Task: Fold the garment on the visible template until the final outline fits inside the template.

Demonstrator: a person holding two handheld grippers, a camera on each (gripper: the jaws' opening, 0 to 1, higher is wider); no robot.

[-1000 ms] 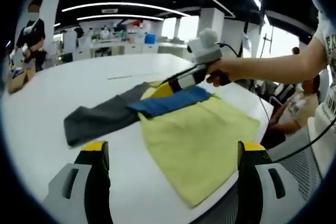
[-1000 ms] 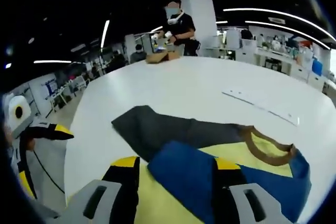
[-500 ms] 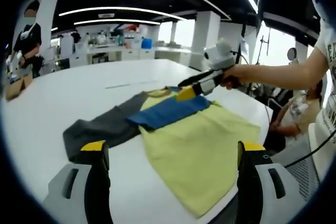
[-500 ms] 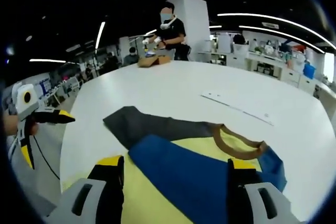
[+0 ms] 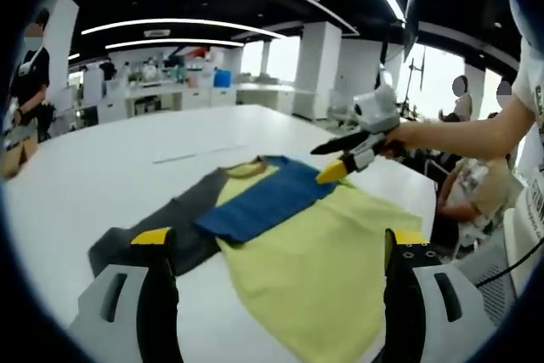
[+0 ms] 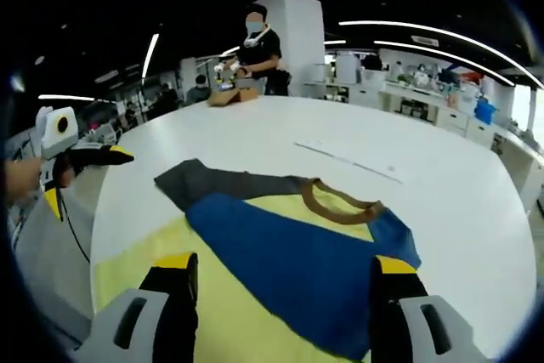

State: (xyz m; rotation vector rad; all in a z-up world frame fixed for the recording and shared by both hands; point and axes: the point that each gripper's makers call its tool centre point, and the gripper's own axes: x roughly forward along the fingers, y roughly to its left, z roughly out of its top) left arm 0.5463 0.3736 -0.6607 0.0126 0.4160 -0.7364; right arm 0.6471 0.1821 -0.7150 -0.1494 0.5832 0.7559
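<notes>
1. The white table (image 5: 102,167) was the largest thing in either view: a broad, smooth, rounded top with a faint strip lying on it beyond the cloth. I could not make out a marked template under the garment.

2. The garment (image 5: 314,252) lay flat on the table near its edge, a soft knit shirt with a pale yellow body, a blue sleeve (image 5: 268,197) folded across the chest, a grey sleeve (image 5: 161,231) stretched out to the side, and a tan ribbed collar (image 6: 340,201). Its long axis ran from collar to hem; in the left gripper view the hem pointed towards the camera and the collar away.

3. The relation that mattered: the grey sleeve reached towards the left gripper (image 5: 276,248), ending close by its near jaw, while the collar and blue sleeve lay just ahead of the right gripper (image 6: 276,274). By my reading the left gripper was the nearer one for the outstretched grey sleeve, and the right for the collar end.

4. The left gripper hung above the hem side with its yellow-tipped jaws wide apart and nothing between them.

5. The right gripper, also seen from across the table with a hand behind it, hovered just above the shoulder with its jaws parted and empty; the blue cloth lay below them, not pinched.

6. A cardboard box (image 6: 225,95) sat at the far edge beside a standing person.
</notes>
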